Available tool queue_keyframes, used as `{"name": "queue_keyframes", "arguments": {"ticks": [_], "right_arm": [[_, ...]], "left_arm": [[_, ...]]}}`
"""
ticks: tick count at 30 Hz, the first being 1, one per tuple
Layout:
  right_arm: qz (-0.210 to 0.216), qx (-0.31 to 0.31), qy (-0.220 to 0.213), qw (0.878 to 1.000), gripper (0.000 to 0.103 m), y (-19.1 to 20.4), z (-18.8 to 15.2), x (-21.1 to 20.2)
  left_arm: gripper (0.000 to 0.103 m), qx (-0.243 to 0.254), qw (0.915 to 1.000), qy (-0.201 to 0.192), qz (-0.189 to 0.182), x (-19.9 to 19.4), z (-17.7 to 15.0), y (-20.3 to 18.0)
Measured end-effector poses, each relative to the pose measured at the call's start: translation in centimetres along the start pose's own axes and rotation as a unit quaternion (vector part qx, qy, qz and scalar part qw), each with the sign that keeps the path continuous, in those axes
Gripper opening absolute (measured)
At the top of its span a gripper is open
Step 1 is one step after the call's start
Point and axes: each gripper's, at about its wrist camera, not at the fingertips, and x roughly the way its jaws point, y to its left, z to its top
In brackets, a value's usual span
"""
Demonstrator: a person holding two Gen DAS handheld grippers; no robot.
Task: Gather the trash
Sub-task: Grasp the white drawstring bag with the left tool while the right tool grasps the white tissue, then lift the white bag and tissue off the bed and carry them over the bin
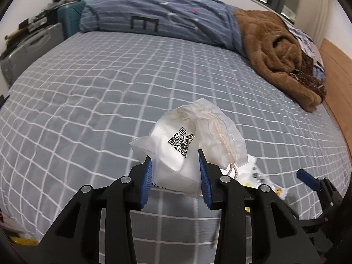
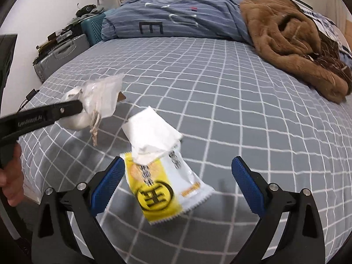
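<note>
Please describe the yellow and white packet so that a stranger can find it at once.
On the grey checked bed sheet, look between the open right tool fingers. The snack packet lies flat there, under a white tissue; only it has a yellow side.

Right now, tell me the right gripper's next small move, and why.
Probably ease the right gripper down and close on the yellow wrapper. Its jaws stand open on either side of the wrapper, which lies on the bed with a tissue, while the left gripper already clamps the plastic bag.
</note>
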Motion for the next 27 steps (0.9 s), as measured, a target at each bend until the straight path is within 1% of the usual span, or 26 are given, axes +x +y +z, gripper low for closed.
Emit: {"name": "queue_keyframes", "arguments": {"ticks": [3, 4, 6, 11, 14, 17, 19, 23, 25, 26, 27], "right_arm": [[0.001, -0.001, 0.001, 1.000, 0.093, 0.7, 1.3, 1.0], [0.002, -0.001, 0.004, 1.000, 0.089, 0.9, 1.6, 1.4], [0.010, -0.003, 0.024, 1.000, 0.088, 1.6, 2.4, 2.7], [0.015, -0.029, 0.051, 0.998, 0.087, 3.0, 4.0, 5.1], [0.021, -0.036, 0.083, 0.996, 0.087, 3.6, 4.5, 7.0], [0.017, -0.044, 0.105, 0.993, 0.086, 4.3, 4.7, 8.5], [0.020, -0.046, 0.119, 0.992, 0.076, 4.6, 4.8, 9.2], [0.014, -0.041, 0.138, 0.989, 0.063, 4.6, 4.7, 10.5], [0.011, -0.033, 0.141, 0.989, 0.053, 4.2, 4.5, 10.7], [0.012, -0.026, 0.142, 0.989, 0.051, 4.0, 4.6, 10.7], [0.015, -0.022, 0.144, 0.989, 0.046, 3.9, 4.6, 10.5]], "left_arm": [[0.037, -0.007, 0.9999, -0.005, 0.010, -0.2, 0.3, 1.1], [0.037, -0.008, 0.9998, -0.007, 0.015, -0.3, 0.4, 1.5], [0.037, -0.012, 0.9996, -0.010, 0.024, -0.2, 0.5, 2.3], [0.037, -0.023, 0.9990, -0.007, 0.039, 0.3, 0.9, 4.2], [0.037, -0.032, 0.9984, -0.004, 0.045, 0.7, 1.1, 5.3], [0.037, -0.035, 0.9982, -0.003, 0.048, 0.8, 1.1, 5.7], [0.037, -0.037, 0.9982, -0.003, 0.048, 0.8, 1.2, 5.8], [0.037, -0.036, 0.9982, -0.001, 0.047, 1.1, 1.3, 5.5], [0.037, -0.036, 0.9983, 0.000, 0.046, 1.1, 1.2, 5.4], [0.037, -0.035, 0.9983, 0.000, 0.046, 1.1, 1.2, 5.3], [0.037, -0.035, 0.9983, 0.001, 0.046, 1.2, 1.2, 5.3]]}}
